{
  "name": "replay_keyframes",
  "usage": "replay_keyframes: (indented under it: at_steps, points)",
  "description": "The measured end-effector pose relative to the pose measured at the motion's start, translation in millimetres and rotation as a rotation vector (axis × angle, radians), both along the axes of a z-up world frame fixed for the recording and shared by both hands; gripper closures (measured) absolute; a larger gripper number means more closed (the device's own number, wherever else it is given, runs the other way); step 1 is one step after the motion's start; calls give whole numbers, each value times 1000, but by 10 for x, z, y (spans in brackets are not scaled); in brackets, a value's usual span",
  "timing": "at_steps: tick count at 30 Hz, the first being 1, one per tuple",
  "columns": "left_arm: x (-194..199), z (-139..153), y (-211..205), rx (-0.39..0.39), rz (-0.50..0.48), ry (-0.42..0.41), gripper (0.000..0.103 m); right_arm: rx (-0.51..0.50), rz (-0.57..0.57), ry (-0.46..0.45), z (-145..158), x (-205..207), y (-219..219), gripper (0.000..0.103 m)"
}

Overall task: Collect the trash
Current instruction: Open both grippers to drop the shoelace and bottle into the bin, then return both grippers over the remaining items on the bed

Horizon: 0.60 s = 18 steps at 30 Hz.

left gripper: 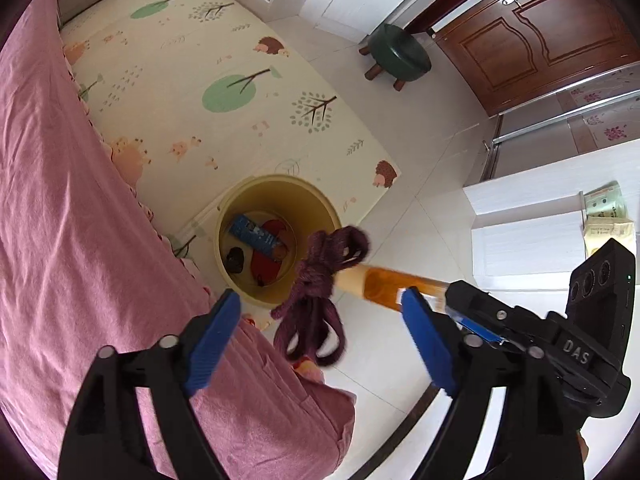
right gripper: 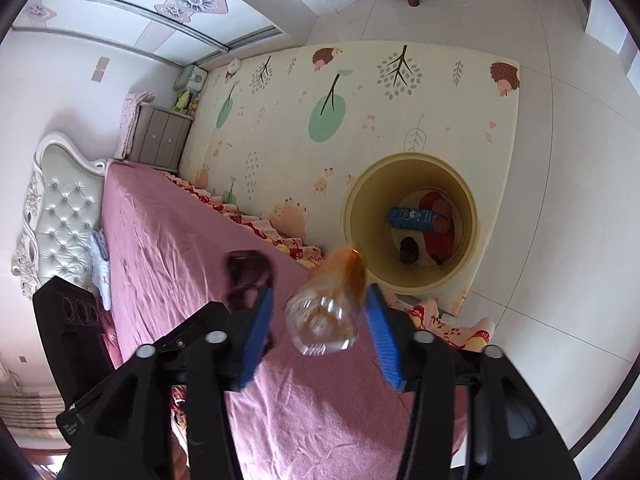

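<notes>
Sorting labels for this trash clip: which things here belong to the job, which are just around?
Job: yellow bin; purple cord bundle; clear bottle; blue carton in the bin.
Around: green stool; play mat; pink bedspread; wooden door.

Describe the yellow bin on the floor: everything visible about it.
The yellow bin is a round, open-topped bucket, seemingly plastic, with a rolled rim. It stands upright on the corner of the patterned play mat, close beside the pink-covered bed. Inside on its bottom lie a blue box, something red and a small dark object. No hand-held gripper touches it.
</notes>
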<state>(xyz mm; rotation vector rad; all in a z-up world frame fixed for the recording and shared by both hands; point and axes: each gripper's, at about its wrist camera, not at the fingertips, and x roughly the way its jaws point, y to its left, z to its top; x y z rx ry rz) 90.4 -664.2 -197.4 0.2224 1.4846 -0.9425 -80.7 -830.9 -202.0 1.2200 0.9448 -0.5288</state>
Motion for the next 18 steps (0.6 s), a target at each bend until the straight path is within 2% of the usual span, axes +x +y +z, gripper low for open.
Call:
replay_keyframes:
  at_steps: [4, 8, 14, 18]
  points:
    - [8, 9, -35, 37, -36, -29, 19, -10, -34, 7, 26, -48, -61, 36]
    - [16, -5, 102, 52, -35, -18, 19, 9, -20, 18, -6, -26, 41, 34]
    - [20, 55, 520, 80, 1, -37, 17, -26, 91, 27, 103, 199, 381, 32]
    - [73, 199, 913, 95, 51, -102, 14, -59, 166, 20, 235, 422, 673, 28]
